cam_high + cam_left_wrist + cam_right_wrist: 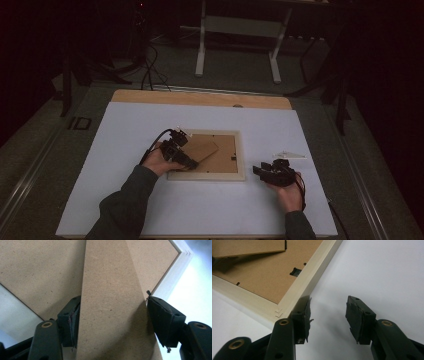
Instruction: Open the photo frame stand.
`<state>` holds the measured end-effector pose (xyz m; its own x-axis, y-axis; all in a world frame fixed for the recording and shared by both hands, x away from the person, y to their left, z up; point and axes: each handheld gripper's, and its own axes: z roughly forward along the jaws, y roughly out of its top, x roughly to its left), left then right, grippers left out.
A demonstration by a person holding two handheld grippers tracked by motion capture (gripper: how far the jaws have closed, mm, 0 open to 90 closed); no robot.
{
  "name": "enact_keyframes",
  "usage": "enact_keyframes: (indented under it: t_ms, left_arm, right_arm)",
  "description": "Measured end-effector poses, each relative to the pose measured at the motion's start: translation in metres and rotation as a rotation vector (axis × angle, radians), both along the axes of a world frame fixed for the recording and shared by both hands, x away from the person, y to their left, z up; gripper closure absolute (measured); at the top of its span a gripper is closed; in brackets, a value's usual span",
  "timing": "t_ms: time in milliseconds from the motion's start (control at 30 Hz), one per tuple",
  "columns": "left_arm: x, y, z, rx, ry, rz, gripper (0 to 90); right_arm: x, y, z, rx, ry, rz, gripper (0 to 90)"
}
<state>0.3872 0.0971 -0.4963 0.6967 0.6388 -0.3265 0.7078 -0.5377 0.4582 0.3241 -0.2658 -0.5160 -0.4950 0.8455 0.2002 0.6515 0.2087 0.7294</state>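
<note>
A pale wooden picture frame (240, 155) lies face down on the white table top, its brown backing board (227, 156) facing up. A brown fibreboard stand leg (202, 148) lies slanted across the backing. My left gripper (189, 162) reaches in from the frame's left side. In the left gripper view its pads (74, 320) press on both long edges of the stand leg (110, 290). My right gripper (259, 170) rests beside the frame's near right corner (294, 300). It (328, 315) is open over bare table, with its left jaw against that corner.
A small pale flat piece (289, 155) lies on the table, right of the frame. A black clip (295, 271) sits on the backing near the frame's rim. The table's wooden far edge (200, 97) and a white metal stand (201, 45) lie beyond.
</note>
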Motion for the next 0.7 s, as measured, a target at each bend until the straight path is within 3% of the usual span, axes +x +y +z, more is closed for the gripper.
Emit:
enact_keyframes:
  t_ms: [167,333,700]
  left_arm:
    - [-0.003,-0.002,0.001,0.021,-0.033,-0.01,35.4]
    - [-0.006,-0.007,0.002,0.078,-0.068,-0.023,35.4]
    - [-0.011,-0.01,0.005,0.097,-0.129,-0.031,35.4]
  right_arm:
    - [0.0,0.001,0.0,-0.001,0.003,0.002,54.0]
    - [0.0,0.001,-0.001,-0.002,0.005,0.005,53.9]
    - [0.001,0.003,-0.002,-0.003,0.009,0.007,54.0]
